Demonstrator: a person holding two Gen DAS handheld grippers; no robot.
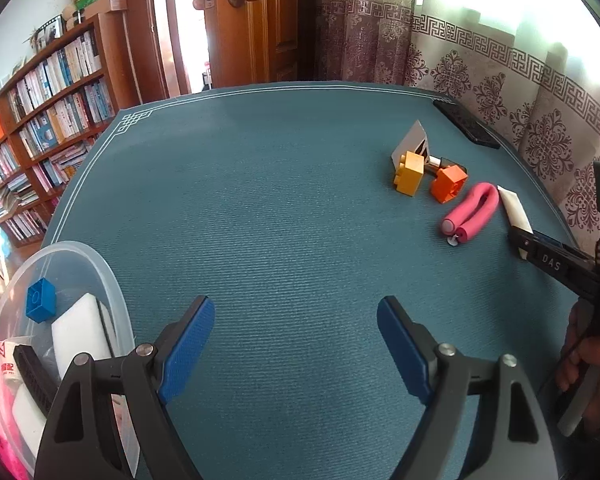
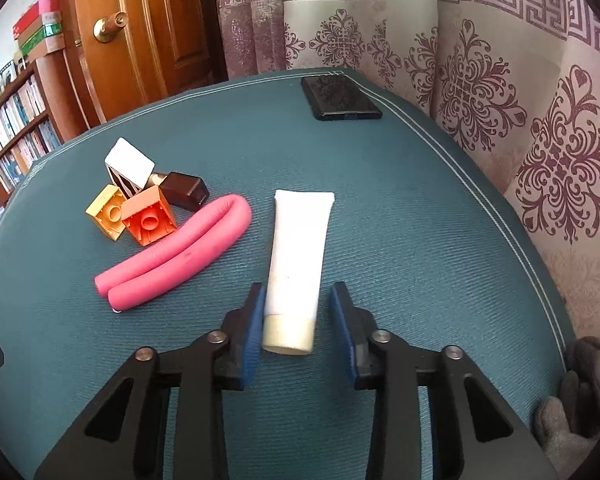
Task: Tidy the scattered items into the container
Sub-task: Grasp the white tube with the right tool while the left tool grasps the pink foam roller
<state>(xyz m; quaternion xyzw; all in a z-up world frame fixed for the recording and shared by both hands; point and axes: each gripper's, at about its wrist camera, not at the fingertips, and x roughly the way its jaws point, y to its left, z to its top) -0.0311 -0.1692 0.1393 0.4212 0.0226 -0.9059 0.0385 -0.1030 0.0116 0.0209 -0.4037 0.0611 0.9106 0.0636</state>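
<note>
Lying on the teal table mat (image 2: 400,208): white tube (image 2: 298,248), long axis running straight away from the right gripper (image 2: 296,320), cap end sitting between its open, not-yet-touching jaws. Waiting wide open and empty beside the clear container (image 1: 112,280): left gripper (image 1: 296,344), far from the tube.

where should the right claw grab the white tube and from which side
Grip the white tube low on its body, just above the cream cap, coming from the cap end along its length. It lies flat, cap toward the right claw, whose open fingers already straddle that end; the body there looks fuller than at the flat crimped far end.
</note>
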